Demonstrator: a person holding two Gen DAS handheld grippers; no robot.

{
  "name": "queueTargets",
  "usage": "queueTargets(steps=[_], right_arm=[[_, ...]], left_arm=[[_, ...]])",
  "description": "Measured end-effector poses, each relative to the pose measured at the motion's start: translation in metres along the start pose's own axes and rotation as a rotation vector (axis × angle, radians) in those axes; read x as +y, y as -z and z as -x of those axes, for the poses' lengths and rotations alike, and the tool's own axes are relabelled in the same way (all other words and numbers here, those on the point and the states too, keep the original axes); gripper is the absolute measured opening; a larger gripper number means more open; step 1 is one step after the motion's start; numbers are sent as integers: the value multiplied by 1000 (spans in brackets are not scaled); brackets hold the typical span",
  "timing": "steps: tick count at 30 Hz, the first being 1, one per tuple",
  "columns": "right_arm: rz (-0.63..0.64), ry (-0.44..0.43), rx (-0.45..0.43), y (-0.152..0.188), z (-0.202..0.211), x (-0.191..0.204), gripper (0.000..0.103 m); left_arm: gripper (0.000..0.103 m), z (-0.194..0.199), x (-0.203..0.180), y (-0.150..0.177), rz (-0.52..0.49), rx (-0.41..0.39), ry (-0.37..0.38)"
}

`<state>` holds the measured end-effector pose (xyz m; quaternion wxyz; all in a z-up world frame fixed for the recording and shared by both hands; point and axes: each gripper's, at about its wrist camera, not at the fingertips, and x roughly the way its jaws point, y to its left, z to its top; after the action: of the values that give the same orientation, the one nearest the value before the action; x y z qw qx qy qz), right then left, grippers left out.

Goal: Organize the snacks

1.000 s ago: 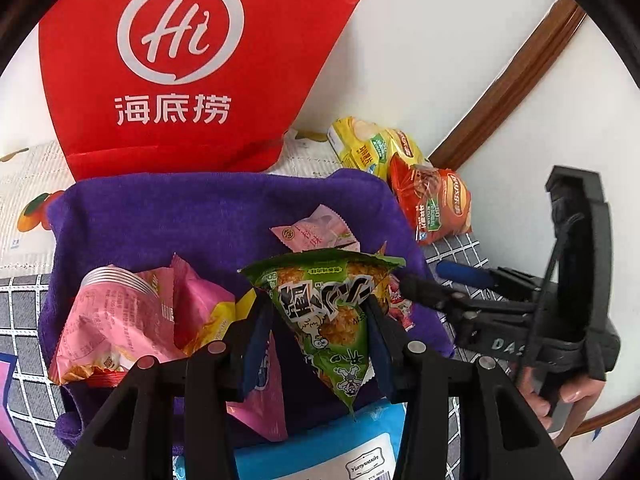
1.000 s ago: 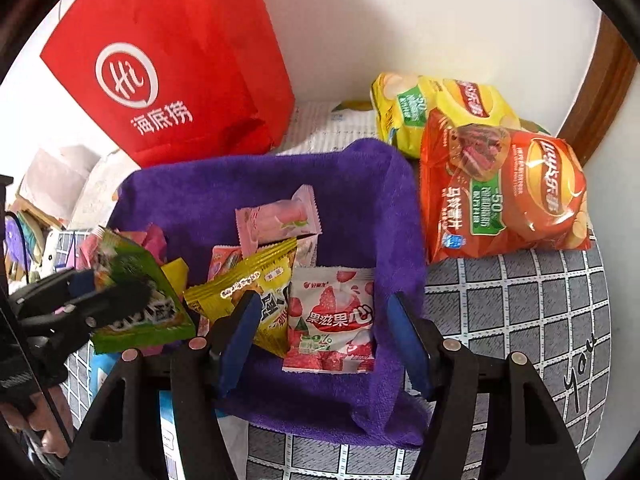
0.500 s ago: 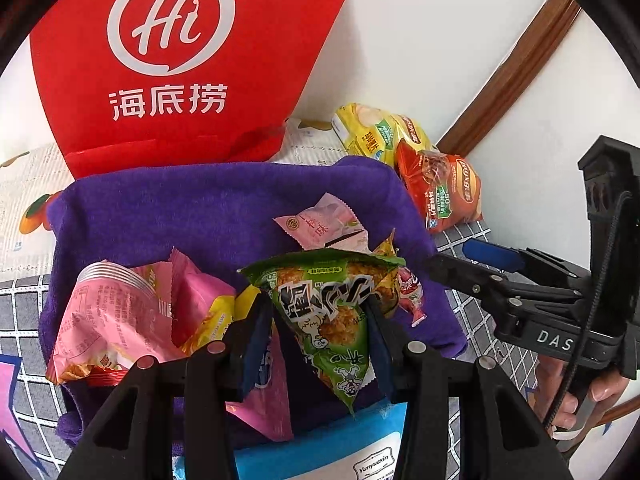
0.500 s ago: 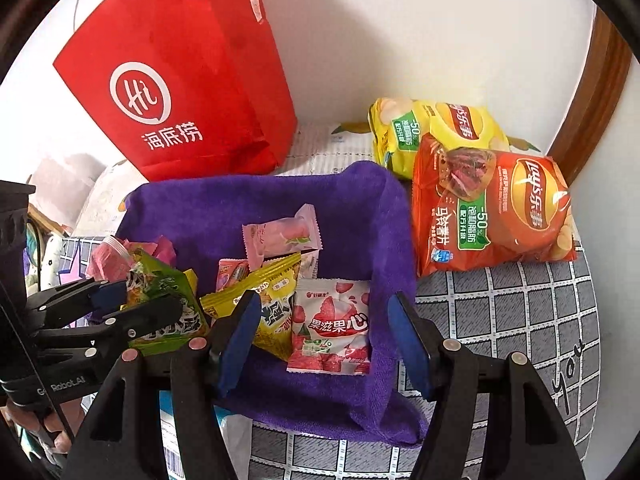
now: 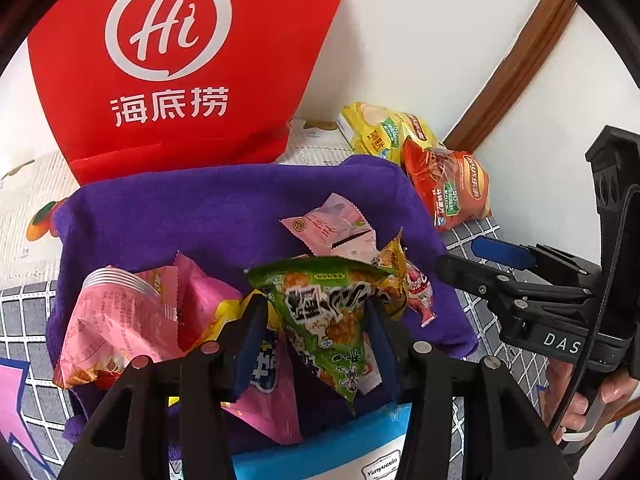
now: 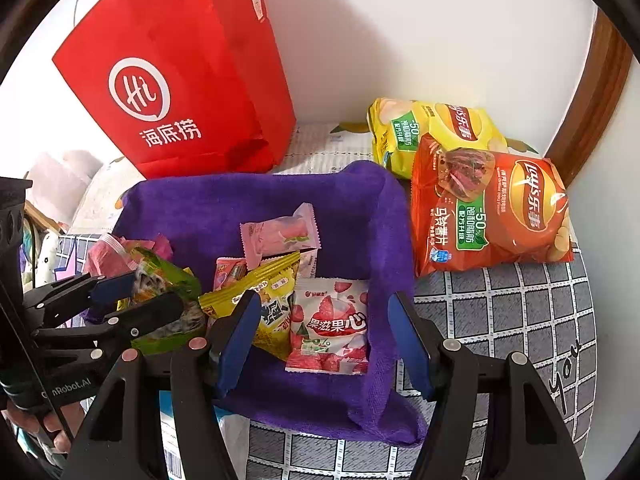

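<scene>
The red paper bag (image 6: 176, 80) is standing tall in the upper left of the right wrist view, against the wall, and it is playing no part so far. Below it, the purple cloth bin (image 6: 360, 192) is filling the middle of the frame and taking in most of the small snacks. To the right of the bin, two big chip bags are waiting outside on the checked tabletop (image 6: 520, 312): the orange chip bag (image 6: 492, 216) is lying against the bin's right wall, and the yellow chip bag (image 6: 432, 128) is sitting partly behind it. Those look like the main work left.

Inside the bin, a strawberry candy pack (image 6: 332, 324) is lying flat at lower centre, a yellow packet (image 6: 264, 292) is leaning at its left, and a pink wrapped cake (image 6: 280, 234) is resting above both.

In the left wrist view, the left gripper (image 5: 316, 332) is hanging over the bin's near side with the green snack pouch (image 5: 328, 316) between its pads, and its jaws are opening, so this one is being let go into the bin. A large pink packet (image 5: 120, 320) is sitting at lower left.

The right gripper (image 6: 324, 340) is hovering above the candy pack, jaws apart, gripping nothing.
</scene>
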<state>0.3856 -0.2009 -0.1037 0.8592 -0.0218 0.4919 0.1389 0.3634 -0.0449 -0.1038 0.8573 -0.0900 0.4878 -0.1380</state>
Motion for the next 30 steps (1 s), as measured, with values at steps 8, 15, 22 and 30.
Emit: queueTargets(steps=[8, 15, 22, 30], right_arm=[[7, 10, 1, 0, 0, 0, 65], [-5, 28, -38, -1, 13, 2, 65], [-39, 50, -144, 4, 54, 6, 65], [-39, 169, -217, 45, 106, 28, 65]], left_arm=[[67, 10, 1, -2, 10, -27, 23], [67, 28, 5, -5, 16, -65, 2], [67, 53, 0, -5, -6, -106, -37], [68, 97, -18, 13, -59, -168, -104]])
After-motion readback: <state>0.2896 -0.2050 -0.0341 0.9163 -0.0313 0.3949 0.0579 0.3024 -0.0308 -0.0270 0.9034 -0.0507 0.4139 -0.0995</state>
